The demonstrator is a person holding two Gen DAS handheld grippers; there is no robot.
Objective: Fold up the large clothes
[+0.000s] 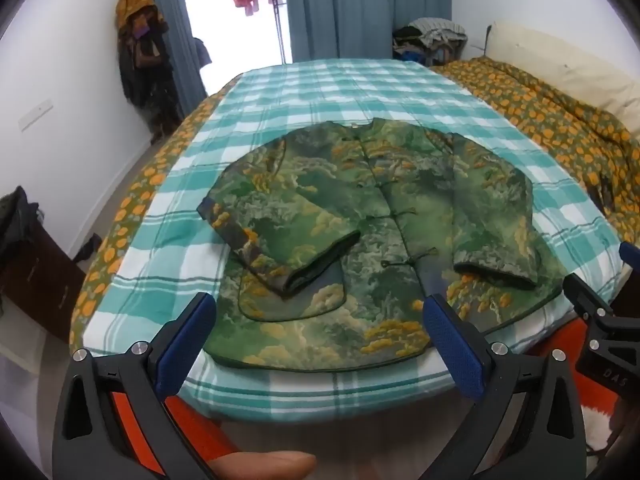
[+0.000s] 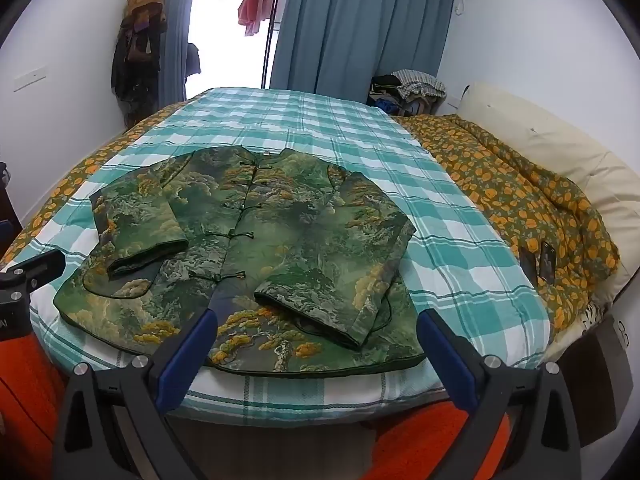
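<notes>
A green jacket (image 1: pixel 360 216) printed with trees and yellow foliage lies flat, front up, on the teal checked sheet (image 1: pixel 328 92) of a bed, its knot buttons fastened. Both sleeves are folded in over the front, cuffs toward me. In the right wrist view the same jacket (image 2: pixel 280 240) lies near the bed's front edge. My left gripper (image 1: pixel 320 312) hovers open above the jacket's hem, with nothing between its blue pads. My right gripper (image 2: pixel 316 328) is open too, over the hem's right half, and holds nothing. The right gripper's body (image 1: pixel 600 320) shows at the right edge of the left wrist view.
An orange-flowered quilt (image 2: pixel 520 200) and cream pillows (image 2: pixel 540 136) are heaped along the bed's right side. Clothes are piled on a chair (image 2: pixel 408 88) behind the bed. Coats (image 2: pixel 136 52) hang on the left wall. Blue curtains (image 2: pixel 360 24) frame a bright doorway. An orange rug (image 2: pixel 420 440) lies below.
</notes>
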